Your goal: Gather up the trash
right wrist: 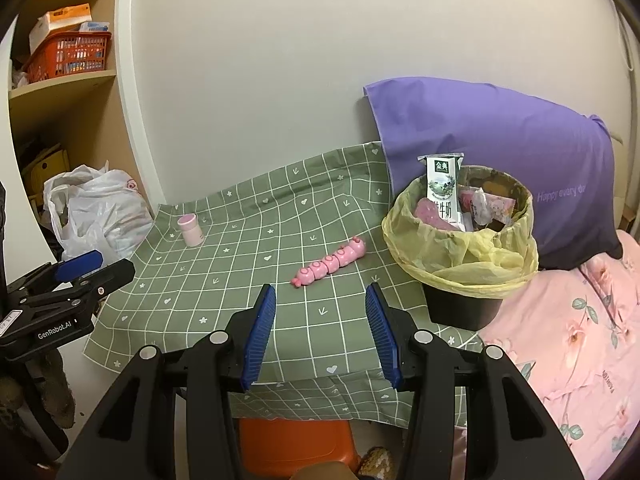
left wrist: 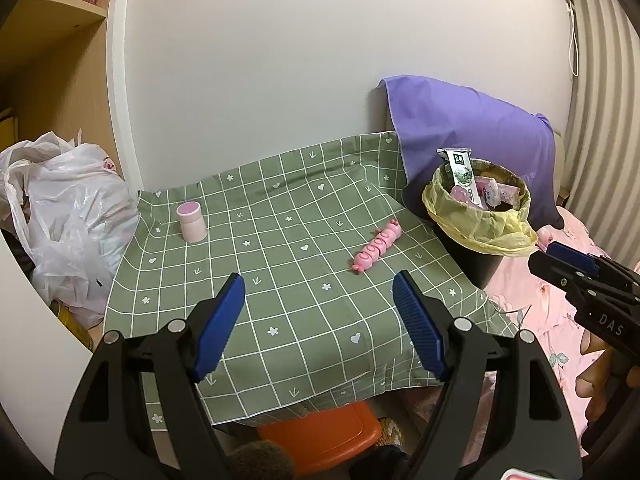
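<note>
A black trash bin [left wrist: 472,256] [right wrist: 460,308] with a yellow liner stands at the right edge of the green checked tablecloth [left wrist: 280,280] [right wrist: 240,280]. It holds a milk carton [left wrist: 460,170] [right wrist: 440,188] and several wrappers. A pink caterpillar-shaped item [left wrist: 378,250] [right wrist: 330,262] lies on the cloth left of the bin. A small pink cup [left wrist: 191,222] [right wrist: 191,231] stands upright at the far left. My left gripper [left wrist: 320,300] is open and empty above the near cloth; it also shows in the right wrist view [right wrist: 86,266]. My right gripper [right wrist: 320,312] is open and empty.
A white plastic bag [left wrist: 68,216] [right wrist: 100,212] sits left of the table by wooden shelves with an orange basket [right wrist: 68,56]. A purple pillow [left wrist: 476,124] [right wrist: 500,148] leans on the wall behind the bin. Pink floral bedding [right wrist: 568,340] lies right. An orange stool [left wrist: 320,436] is under the table.
</note>
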Motion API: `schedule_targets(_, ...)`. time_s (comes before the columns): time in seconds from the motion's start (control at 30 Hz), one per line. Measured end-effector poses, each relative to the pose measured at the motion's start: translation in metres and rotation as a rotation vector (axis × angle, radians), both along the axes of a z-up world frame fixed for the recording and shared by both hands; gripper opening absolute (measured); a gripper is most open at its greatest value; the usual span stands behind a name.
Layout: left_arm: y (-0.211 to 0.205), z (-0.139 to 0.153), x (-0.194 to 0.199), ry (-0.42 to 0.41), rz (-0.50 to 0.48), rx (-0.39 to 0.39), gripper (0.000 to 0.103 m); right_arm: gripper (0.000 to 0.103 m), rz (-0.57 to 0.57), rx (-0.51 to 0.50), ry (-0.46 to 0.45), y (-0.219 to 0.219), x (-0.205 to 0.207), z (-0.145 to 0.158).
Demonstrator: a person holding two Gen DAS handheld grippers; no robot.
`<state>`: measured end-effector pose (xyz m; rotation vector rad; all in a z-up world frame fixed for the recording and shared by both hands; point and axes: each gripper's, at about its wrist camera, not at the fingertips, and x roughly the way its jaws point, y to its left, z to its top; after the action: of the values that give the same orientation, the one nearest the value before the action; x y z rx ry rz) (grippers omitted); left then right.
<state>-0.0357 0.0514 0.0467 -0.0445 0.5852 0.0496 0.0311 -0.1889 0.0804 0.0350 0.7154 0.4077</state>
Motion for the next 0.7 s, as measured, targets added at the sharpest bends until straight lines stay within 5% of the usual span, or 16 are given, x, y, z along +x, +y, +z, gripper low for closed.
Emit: schedule_targets(0.7,-0.0042,0.0021,-0.0033,-0.006,-0.009,0.001,0.072,0.044,0.002,0.000,0.000,-0.0054,-0.0012,0.0009)
